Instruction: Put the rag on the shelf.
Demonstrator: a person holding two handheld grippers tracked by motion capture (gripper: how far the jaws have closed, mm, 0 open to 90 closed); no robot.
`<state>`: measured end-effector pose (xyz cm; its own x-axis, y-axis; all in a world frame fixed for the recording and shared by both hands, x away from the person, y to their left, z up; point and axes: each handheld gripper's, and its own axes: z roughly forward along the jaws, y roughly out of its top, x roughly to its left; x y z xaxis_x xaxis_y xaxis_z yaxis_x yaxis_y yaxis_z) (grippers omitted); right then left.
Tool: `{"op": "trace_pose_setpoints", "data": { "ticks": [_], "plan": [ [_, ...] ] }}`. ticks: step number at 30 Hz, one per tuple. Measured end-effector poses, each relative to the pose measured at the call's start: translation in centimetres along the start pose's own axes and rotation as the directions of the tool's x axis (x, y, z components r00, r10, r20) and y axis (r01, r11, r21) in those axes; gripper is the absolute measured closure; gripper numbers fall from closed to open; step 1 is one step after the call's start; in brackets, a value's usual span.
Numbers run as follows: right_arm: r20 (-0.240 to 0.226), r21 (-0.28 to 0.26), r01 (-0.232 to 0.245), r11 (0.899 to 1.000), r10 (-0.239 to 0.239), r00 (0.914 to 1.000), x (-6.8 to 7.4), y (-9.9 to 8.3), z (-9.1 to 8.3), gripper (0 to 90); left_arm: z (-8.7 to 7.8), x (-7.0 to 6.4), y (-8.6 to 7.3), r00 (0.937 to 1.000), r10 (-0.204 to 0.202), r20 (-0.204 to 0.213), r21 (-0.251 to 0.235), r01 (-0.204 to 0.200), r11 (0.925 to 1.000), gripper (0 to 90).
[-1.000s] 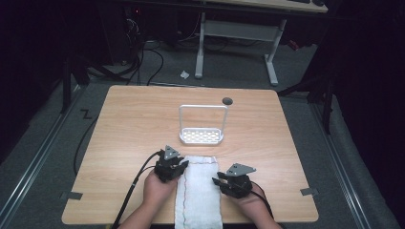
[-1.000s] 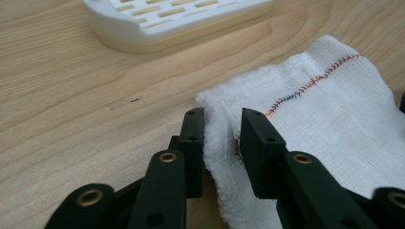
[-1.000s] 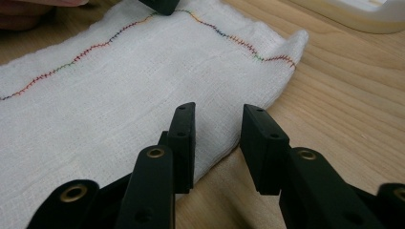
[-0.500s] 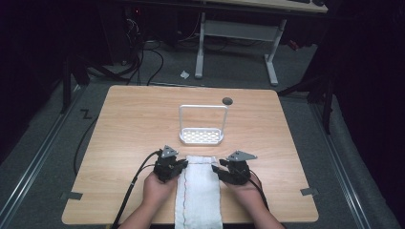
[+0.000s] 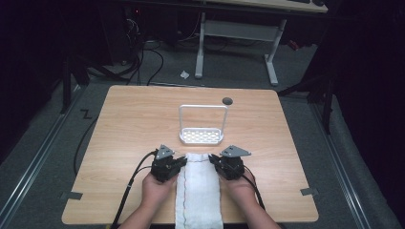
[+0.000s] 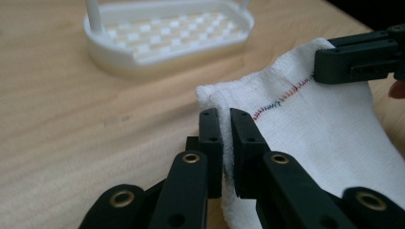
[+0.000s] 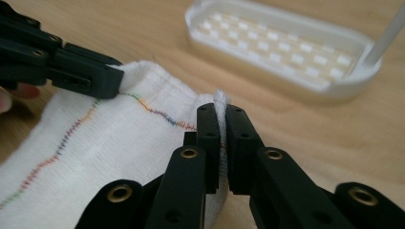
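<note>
In the gripper views, left gripper (image 6: pixel 224 119) and right gripper (image 7: pixel 220 114) pinch the towel's (image 5: pixel 199 191) corners — multicoloured stitching visible.

Two black hand-held grippers, bare forearms

Left hand-held gripper (image 5: pixel 180 163) and right hand-held gripper (image 5: pixel 213 161): grey triangular top plates, brass-ringed rivets, trailing black cables.

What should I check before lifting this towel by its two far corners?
1. Left claw shut on the left far corner of the white towel: ok.
2. Right claw shut on the right far corner: ok.
3. Both grips on cloth only, not pinching the wooden table: ok.
4. Far edge between the claws flat, with no twist: ok; the coloured stitching runs smoothly.
5. White rack apart from the towel edge: ok.
6. Near end of the towel free of snags at the table edge: cannot tell.
</note>
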<state>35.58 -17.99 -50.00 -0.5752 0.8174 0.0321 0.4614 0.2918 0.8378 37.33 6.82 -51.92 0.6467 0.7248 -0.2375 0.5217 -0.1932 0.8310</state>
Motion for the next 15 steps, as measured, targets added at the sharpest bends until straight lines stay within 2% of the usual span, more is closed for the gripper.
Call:
{"op": "trace_pose_setpoints", "data": {
  "ticks": [1,3,5,6,7,9,10,12,15],
  "plan": [
    [0.0,0.0,0.0,1.0,0.0,1.0,0.0,0.0,0.0,86.1,-0.4,-0.3,0.5,1.0,0.0,0.004,-0.028,0.0,0.9996,84.6],
    [0.017,-0.047,0.032,0.998,-0.031,0.9994,0.4,0.9,-1.1,86.0,-1.0,-0.8,1.3,0.9999,0.001,0.012,-0.058,-0.001,0.9983,84.6],
    [0.027,-0.075,0.045,0.996,-0.043,0.9987,0.4,1.6,-1.8,86.1,-1.5,-1.3,2.4,0.9997,0.023,0.011,-0.077,-0.022,0.9967,84.6],
    [0.028,-0.106,0.04,0.994,-0.037,0.9989,0.2,2.3,-2.5,86.1,-1.8,-1.5,3.0,0.9994,0.032,0.009,-0.091,-0.032,0.9953,84.6],
    [0.028,-0.106,0.04,0.994,-0.037,0.9989,0.2,2.3,-2.5,86.1,-2.3,-1.7,3.8,0.999,0.045,0.006,-0.109,-0.044,0.9931,84.6],
    [0.036,-0.16,0.039,0.986,-0.034,0.9988,-0.1,3.6,-3.6,86.1,-2.9,-2.0,4.9,0.9981,0.061,0.0,-0.131,-0.06,0.9895,84.6],
    [0.036,-0.16,0.039,0.986,-0.034,0.9988,-0.1,3.6,-3.6,86.1,-3.1,-2.1,5.4,0.9976,0.069,-0.004,-0.141,-0.069,0.9877,84.6],
    [0.053,-0.202,0.056,0.978,-0.046,0.9975,-0.2,4.7,-4.5,86.1,-3.5,-2.2,6.2,0.9966,0.082,-0.009,-0.153,-0.082,0.9848,84.6],
    [0.062,-0.228,0.058,0.972,-0.045,0.9971,-0.3,5.3,-5.0,86.1,-4.1,-2.2,7.4,0.9967,0.081,-0.008,-0.186,-0.081,0.9791,84.6]
  ]
}}
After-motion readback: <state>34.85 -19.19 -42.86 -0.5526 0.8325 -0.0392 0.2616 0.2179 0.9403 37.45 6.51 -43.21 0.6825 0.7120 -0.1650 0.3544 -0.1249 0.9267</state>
